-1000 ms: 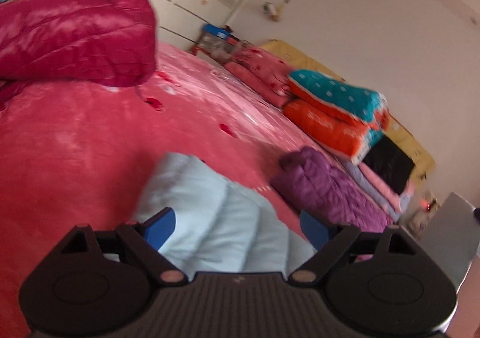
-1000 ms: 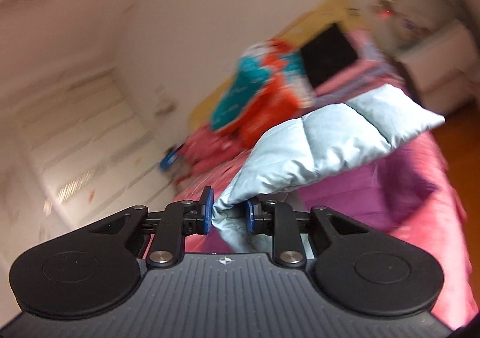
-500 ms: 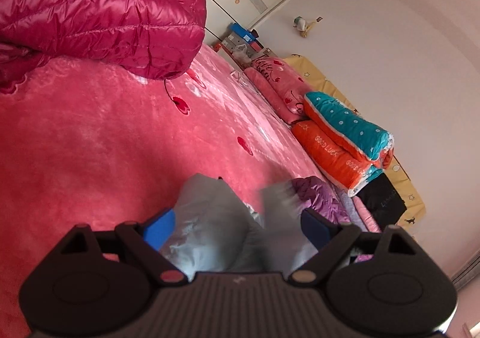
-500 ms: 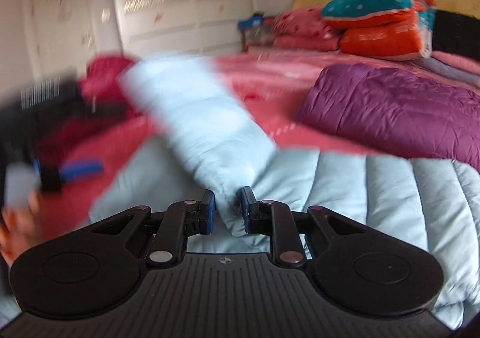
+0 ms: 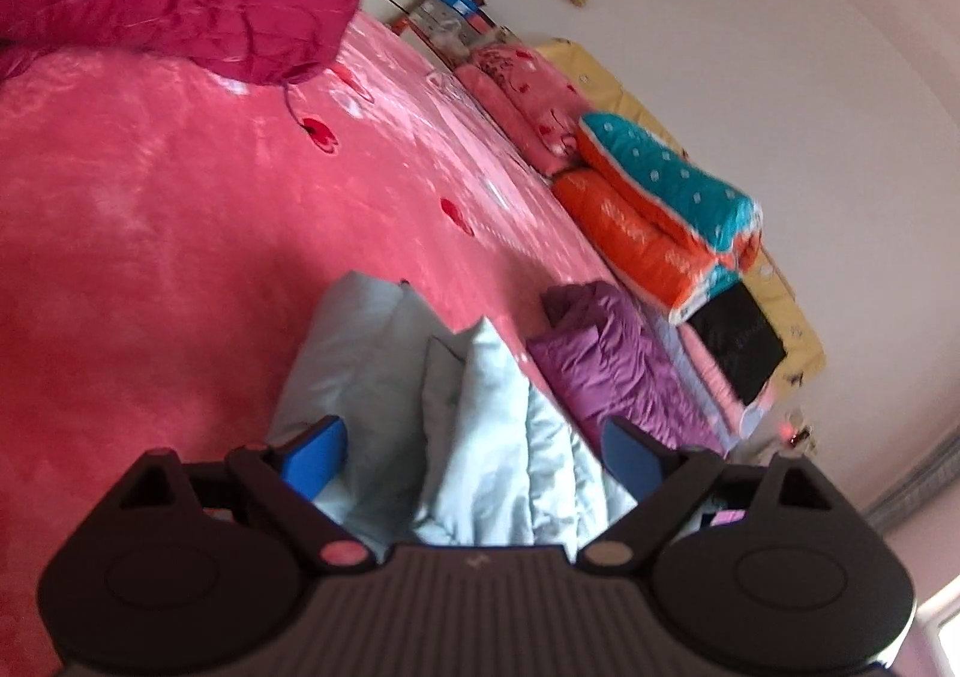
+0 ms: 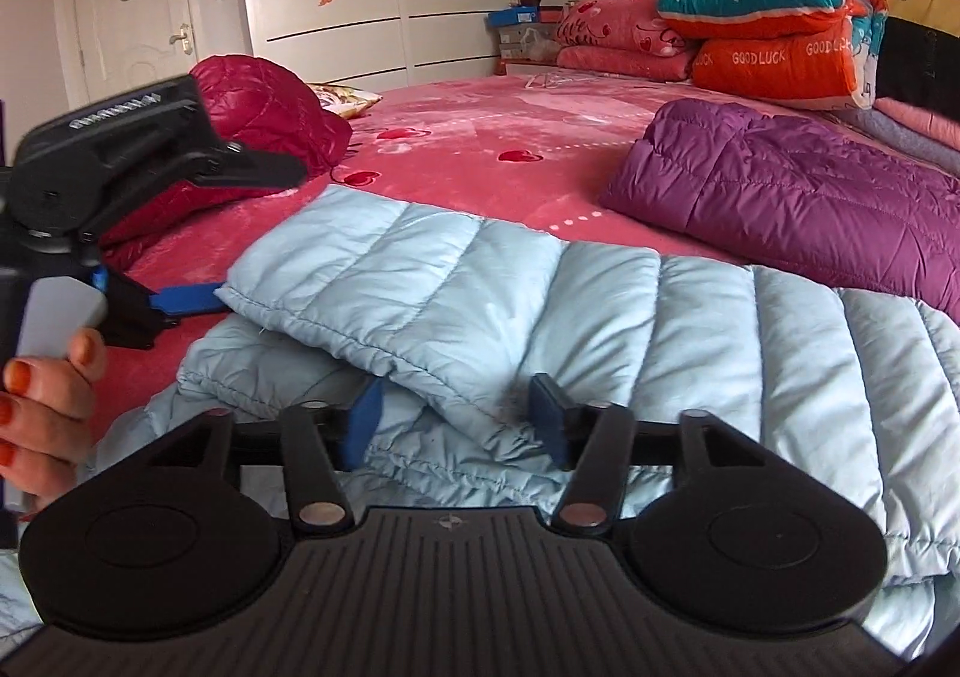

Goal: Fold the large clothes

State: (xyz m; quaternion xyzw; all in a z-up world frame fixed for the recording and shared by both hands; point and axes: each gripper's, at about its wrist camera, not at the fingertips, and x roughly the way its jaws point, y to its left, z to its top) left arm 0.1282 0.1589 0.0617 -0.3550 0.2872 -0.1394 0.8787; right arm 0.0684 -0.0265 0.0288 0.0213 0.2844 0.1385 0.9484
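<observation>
**Sleeve Laid Over, Folding Not Finished**

The light blue puffy jacket (image 6: 600, 317) lies on the pink bed (image 6: 480, 137), low in the middle of the right wrist picture. 1 sleeve (image 6: 384, 287) is folded across its body. The right gripper (image 6: 456, 419) has just been opening its jaws; they stand spread, with the sleeve end between them but not pinched. The left gripper (image 6: 186, 299), at the left edge, has its jaws spread wide and holds nothing. I think the other sleeve and the body fold are left. A purple jacket (image 6: 780, 197) looks folded already; a red one (image 6: 264, 107) looks unfolded. The blue jacket's bottom part is cut off.
</observation>
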